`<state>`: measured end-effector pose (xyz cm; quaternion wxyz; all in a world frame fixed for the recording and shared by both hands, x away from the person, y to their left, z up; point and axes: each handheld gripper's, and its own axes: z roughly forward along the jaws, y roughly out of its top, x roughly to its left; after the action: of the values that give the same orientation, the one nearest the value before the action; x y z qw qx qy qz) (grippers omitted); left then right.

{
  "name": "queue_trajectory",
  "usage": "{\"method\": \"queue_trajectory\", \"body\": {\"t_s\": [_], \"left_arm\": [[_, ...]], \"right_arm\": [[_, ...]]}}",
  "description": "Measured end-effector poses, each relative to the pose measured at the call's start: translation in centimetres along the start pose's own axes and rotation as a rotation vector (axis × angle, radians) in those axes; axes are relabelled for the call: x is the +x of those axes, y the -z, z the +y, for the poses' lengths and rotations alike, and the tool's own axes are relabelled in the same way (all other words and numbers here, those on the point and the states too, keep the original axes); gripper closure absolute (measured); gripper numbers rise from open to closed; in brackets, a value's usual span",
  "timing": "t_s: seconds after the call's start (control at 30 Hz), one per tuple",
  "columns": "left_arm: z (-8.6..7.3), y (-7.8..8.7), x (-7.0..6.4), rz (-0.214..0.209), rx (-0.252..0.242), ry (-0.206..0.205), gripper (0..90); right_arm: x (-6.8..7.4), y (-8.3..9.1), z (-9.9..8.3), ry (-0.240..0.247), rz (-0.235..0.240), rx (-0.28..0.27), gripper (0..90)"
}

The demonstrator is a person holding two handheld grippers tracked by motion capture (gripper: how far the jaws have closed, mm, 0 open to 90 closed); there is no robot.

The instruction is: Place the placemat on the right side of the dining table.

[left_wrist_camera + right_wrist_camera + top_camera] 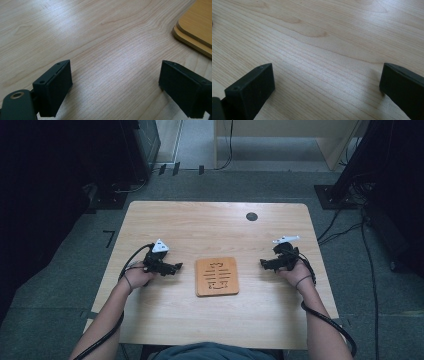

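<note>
progress: nothing begun | wooden trivet (pixel 217 276) untouched, centre frame on table (pixel 200 222) | left tongs (pixel 175 267) apart, empty | right tongs (pixel 264 264) apart, empty | left: grasp trivet

Light wood table (pixel 215 220), round dark grommet (pixel 252 216) near far edge; grey carpet floor (pixel 70 270), loose cables (pixel 345 227) right.

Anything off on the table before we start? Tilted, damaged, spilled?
Nothing stands out. The wooden trivet lies flat near the table centre, roughly square to its edges, no visible damage. Left tongs and right tongs sit open either side, apart from it. No spills.
</note>
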<state>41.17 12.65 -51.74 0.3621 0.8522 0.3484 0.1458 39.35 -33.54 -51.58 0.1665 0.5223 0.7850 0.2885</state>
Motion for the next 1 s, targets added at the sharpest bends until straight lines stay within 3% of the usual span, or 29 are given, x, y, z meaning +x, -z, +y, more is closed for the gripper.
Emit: {"method": "queue_trajectory", "body": {"t_s": [0.17, 0.47, 0.73, 0.8, 1.0], "left_arm": [[0.5, 0.0, -0.1, -0.004, 0.017, 0.049, 11.0], [0.6, 0.0, -0.4, -0.006, 0.034, 0.030, 12.8], [0.6, 0.4, -0.5, -0.030, 0.037, 0.009, 13.2], [0.6, 0.5, -0.5, -0.039, 0.028, 0.016, 13.2], [0.8, 0.8, -0.6, -0.061, 0.027, 0.013, 13.9]], "right_arm": [[-0.6, 0.4, 0.4, -0.036, 0.019, 0.018, 7.1], [-0.5, 0.8, 0.6, -0.012, 0.009, 0.016, 7.1], [-0.2, 0.7, 0.8, 0.019, 0.031, 0.030, 7.7], [-0.1, 0.8, 0.9, 0.025, 0.038, 0.021, 14.8], [0.4, 0.9, 1.2, 0.025, 0.066, 0.016, 18.2]]}}
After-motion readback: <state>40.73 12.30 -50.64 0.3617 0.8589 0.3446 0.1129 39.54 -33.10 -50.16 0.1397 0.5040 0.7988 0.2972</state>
